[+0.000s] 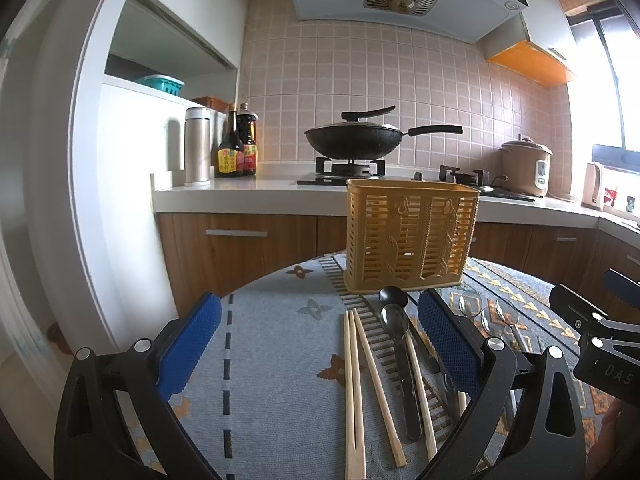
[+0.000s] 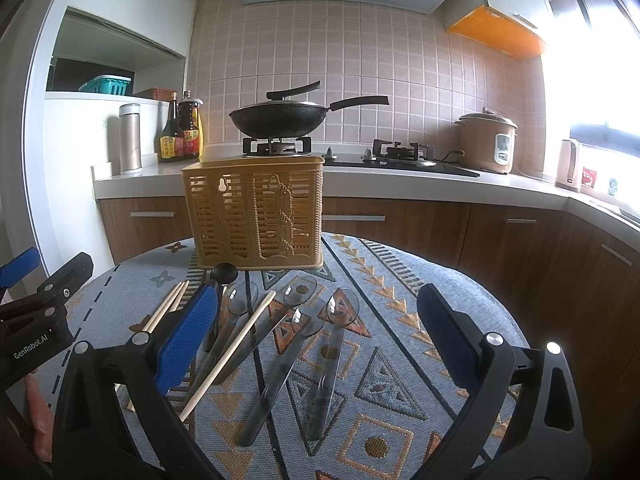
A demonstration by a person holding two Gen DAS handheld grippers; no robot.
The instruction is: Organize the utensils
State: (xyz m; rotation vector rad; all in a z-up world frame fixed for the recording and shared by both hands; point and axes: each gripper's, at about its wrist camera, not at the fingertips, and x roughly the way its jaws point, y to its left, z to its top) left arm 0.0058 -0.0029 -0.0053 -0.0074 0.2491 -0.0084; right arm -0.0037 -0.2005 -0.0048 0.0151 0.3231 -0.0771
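The utensils are all lying loose on the patterned tablecloth, right in front of the yellow slotted utensil basket, which stands upright at the far edge of the table and looks empty as far as I can see through the slats. On the left there's a bunch of bamboo chopsticks, then a black spoon and a metal spoon, and off to the right four clear plastic spoons fanned out, with one stray chopstick lying across them.

Handling-wise I'd guess everything is light and stiff. Chopsticks are thin and roll easily, so pinch mid-shaft. The clear spoons look slick and lie flat, so grabbing the handle near the middle seems safest; the bowls would probably slip.

Left gripper is spread wide and holds nothing, hovering over the chopsticks. Right gripper is spread just as wide with nothing in it, over the plastic spoons.

Behind all that: a wok on the stove and a rice cooker.
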